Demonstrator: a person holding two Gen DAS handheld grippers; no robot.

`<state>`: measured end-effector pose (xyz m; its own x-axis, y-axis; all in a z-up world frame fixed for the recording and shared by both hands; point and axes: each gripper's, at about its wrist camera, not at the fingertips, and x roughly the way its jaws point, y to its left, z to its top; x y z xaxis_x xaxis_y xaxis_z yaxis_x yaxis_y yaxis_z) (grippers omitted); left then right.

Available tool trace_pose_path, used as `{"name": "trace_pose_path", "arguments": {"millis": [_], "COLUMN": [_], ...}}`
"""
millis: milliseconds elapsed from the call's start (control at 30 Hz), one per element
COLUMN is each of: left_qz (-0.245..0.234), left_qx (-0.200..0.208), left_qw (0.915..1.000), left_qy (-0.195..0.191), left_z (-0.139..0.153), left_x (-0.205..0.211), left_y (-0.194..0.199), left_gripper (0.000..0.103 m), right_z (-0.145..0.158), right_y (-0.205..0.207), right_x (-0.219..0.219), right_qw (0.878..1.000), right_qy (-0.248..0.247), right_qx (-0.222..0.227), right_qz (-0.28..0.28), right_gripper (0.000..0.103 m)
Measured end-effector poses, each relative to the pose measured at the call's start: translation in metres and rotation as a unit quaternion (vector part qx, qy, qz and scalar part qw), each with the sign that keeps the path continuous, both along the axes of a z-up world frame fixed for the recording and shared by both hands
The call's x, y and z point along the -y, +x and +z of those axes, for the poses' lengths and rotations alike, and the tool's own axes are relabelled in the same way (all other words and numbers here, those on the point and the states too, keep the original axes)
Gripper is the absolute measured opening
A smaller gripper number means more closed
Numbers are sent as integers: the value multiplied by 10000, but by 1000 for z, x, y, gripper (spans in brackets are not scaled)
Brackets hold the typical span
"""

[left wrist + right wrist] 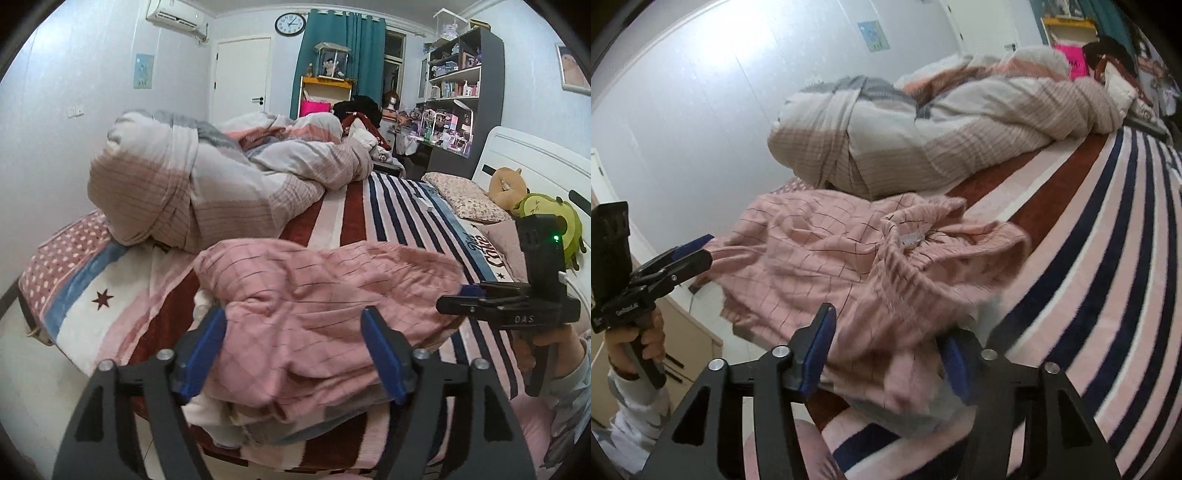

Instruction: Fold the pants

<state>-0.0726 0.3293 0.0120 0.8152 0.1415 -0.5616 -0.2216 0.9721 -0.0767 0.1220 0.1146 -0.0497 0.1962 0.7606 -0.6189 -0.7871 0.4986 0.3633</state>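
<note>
The pants are pink with thin dark lines. They lie in a soft heap in the middle and lower part of both views, on the striped bed near its edge. They look light and floppy. They will bend and droop when lifted, and a thick bunch may slip out of the jaws. The stretchy waistband shows in the middle of the right wrist view, and that looks like a good place to take hold. A leg end would be good for the other side, but I cannot tell where the leg ends are in this heap.

The left gripper sits at the bottom of its view and tips down toward the pants. Its jaws stand wide apart, with cloth between them but not pinched. In the right wrist view a hand holds it at the left edge.

The right gripper also tips down at the bottom of its view. Its jaws are apart too, and the cloth lies loose between them. A big rolled quilt lies behind the pants.
</note>
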Motion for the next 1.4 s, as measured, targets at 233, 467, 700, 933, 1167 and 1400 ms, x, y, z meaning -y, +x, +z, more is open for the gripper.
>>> {"name": "trace_pose_path", "arguments": {"millis": [233, 467, 700, 933, 1167, 1400], "left_qz": [-278, -813, -1227, -1431, -1522, -1489], "left_qx": [103, 284, 692, 1270, 1660, 1641], "left_qw": [9994, 9958, 9886, 9803, 9737, 9747], "left_qy": [153, 295, 525, 498, 344, 299], "left_z": [9, 10, 12, 10, -3, -14], "left_x": [62, 138, 202, 252, 273, 272], "left_y": [6, 28, 40, 40, 35, 35], "left_gripper": [86, 87, 92, 100, 101, 101], "right_z": [15, 11, 10, 13, 14, 9], "right_y": [-23, -38, -56, -87, -123, -137], "right_x": [59, 134, 196, 240, 261, 264], "right_qw": [9991, 9954, 9860, 9639, 9264, 9062], "right_qy": [75, -21, -88, -139, -91, -199], "right_qx": [355, 517, 820, 1466, 2287, 2566], "right_qz": [-232, -806, -1447, -2217, -2989, -3355], "right_gripper": [65, 78, 90, 98, 102, 102]}}
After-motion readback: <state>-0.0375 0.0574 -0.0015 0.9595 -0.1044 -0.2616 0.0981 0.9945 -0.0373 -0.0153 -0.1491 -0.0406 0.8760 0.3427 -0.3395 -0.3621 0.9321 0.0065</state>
